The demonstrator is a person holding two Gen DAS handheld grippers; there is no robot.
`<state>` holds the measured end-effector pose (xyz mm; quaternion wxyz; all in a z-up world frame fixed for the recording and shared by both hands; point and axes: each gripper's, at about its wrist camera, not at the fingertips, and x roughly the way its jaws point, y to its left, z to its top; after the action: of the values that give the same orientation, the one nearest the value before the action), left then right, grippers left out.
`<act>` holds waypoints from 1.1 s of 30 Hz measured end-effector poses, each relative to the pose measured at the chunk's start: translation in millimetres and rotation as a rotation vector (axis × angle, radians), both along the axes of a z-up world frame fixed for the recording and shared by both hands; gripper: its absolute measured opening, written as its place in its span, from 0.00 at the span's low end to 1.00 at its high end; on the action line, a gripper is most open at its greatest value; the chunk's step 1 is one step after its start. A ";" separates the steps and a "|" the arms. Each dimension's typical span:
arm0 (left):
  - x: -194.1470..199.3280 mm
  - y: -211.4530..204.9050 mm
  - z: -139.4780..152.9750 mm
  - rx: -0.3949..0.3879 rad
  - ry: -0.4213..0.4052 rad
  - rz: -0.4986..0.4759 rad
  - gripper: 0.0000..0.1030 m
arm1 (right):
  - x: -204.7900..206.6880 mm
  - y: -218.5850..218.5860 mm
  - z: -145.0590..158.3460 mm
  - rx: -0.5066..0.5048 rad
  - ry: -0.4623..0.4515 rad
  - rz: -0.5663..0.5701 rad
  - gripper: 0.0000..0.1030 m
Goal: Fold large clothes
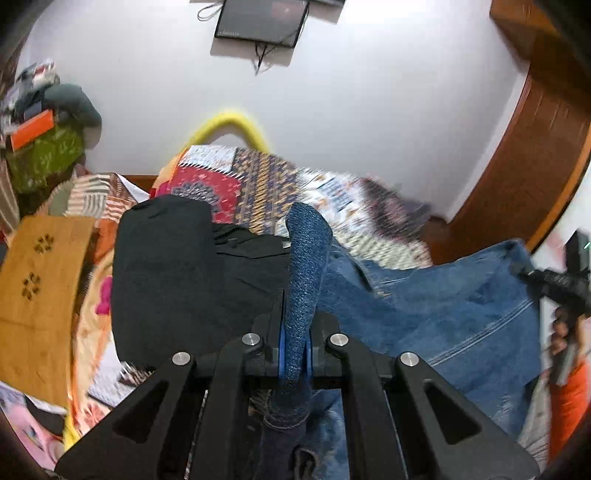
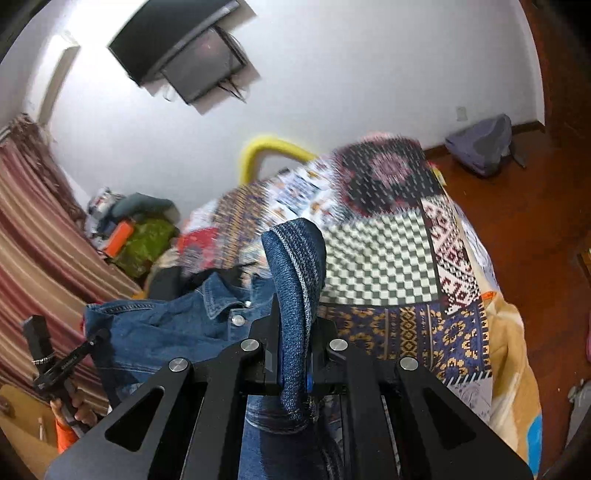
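A blue denim jacket (image 1: 436, 306) hangs stretched between my two grippers above a bed. My left gripper (image 1: 295, 332) is shut on a fold of the jacket's denim, which sticks up between the fingers. My right gripper (image 2: 293, 332) is shut on another denim fold; the jacket's collar and buttons (image 2: 221, 314) hang to its left. The right gripper shows at the right edge of the left wrist view (image 1: 554, 284). The left gripper shows at the lower left of the right wrist view (image 2: 62, 365).
The bed has a patchwork quilt (image 2: 388, 254). A black folded garment (image 1: 166, 273) and an ochre cloth (image 1: 40, 295) lie on it. A yellow bed rail (image 1: 229, 125), a clutter pile (image 1: 48, 136), a wall TV (image 1: 262, 18), striped curtain (image 2: 33, 236), wooden floor with a bag (image 2: 480, 144).
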<state>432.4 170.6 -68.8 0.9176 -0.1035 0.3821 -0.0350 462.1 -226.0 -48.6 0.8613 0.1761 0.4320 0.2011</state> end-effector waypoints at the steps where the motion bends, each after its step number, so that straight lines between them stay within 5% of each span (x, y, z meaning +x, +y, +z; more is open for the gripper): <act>1: 9.3 -1.5 -12.4 0.033 0.019 0.005 0.06 | 7.6 -0.4 -12.2 -0.008 0.022 -0.006 0.07; 9: 50.6 21.0 -102.4 0.112 0.157 0.069 0.08 | 51.0 4.5 -97.4 -0.230 0.161 -0.067 0.07; 15: 53.7 30.5 -119.0 0.120 0.187 0.089 0.23 | 58.5 -15.3 -127.7 -0.257 0.268 -0.074 0.10; 19: 48.5 26.8 -113.7 0.196 0.199 0.120 0.36 | 46.6 -13.5 -112.0 -0.330 0.262 -0.076 0.14; 23: 35.4 26.8 -101.1 0.206 0.211 0.117 0.36 | 29.9 -13.6 -84.7 -0.393 0.230 -0.056 0.16; 25: 24.8 26.1 -92.3 0.203 0.203 0.112 0.37 | 16.3 -12.8 -67.6 -0.406 0.197 -0.036 0.22; 30: -5.4 21.9 -66.7 0.229 0.164 0.106 0.48 | -31.0 -7.8 -21.9 -0.451 0.078 0.000 0.55; 33: -23.8 19.2 -52.6 0.237 0.148 0.098 0.51 | -56.8 -4.7 -2.2 -0.470 0.021 0.017 0.56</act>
<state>408.7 189.8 -121.4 0.8934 -0.0154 0.4445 0.0630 405.2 -230.7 -50.9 0.8724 -0.0308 0.4775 0.1003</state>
